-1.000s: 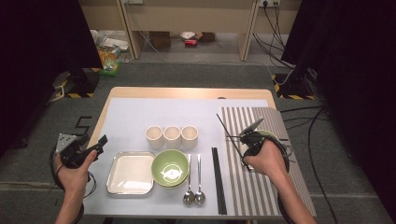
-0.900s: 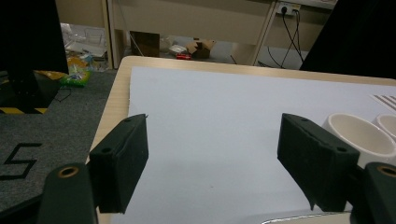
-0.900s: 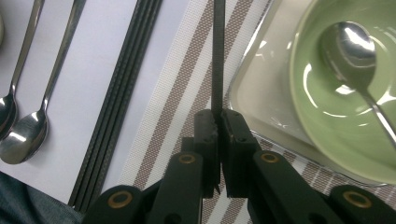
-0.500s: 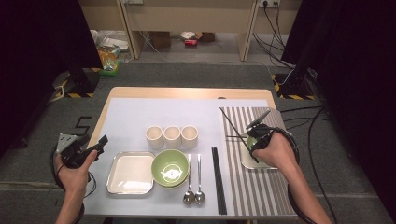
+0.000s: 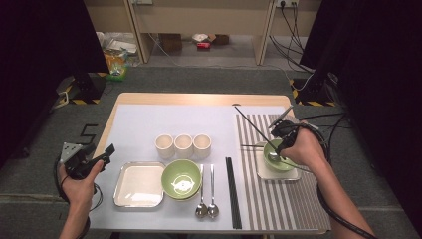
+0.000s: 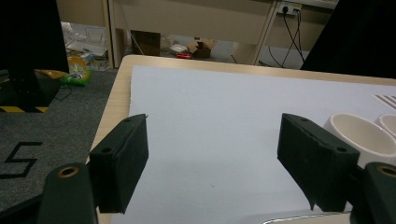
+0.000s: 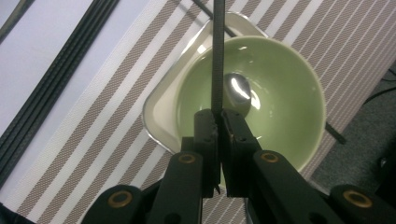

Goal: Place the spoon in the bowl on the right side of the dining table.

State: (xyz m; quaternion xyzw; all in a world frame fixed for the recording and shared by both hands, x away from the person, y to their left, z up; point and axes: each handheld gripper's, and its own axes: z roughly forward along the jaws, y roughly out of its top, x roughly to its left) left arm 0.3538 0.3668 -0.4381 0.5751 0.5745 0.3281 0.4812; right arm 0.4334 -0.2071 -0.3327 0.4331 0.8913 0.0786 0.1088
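The right gripper (image 7: 219, 114) is clamping a black chopstick (image 7: 217, 51) between its pads, hanging over the green bowl (image 7: 280, 116) on the white tray (image 7: 156, 114), which sits on the striped mat (image 5: 288, 199) near the table's right edge. A spoon (image 7: 238, 91) is lying in that bowl. The left gripper (image 6: 224, 163) is waiting with jaws wide and empty off the table's (image 5: 199, 99) left edge. The far half of the table is offering open room. A "5" marking (image 5: 88, 133) is showing on the floor.
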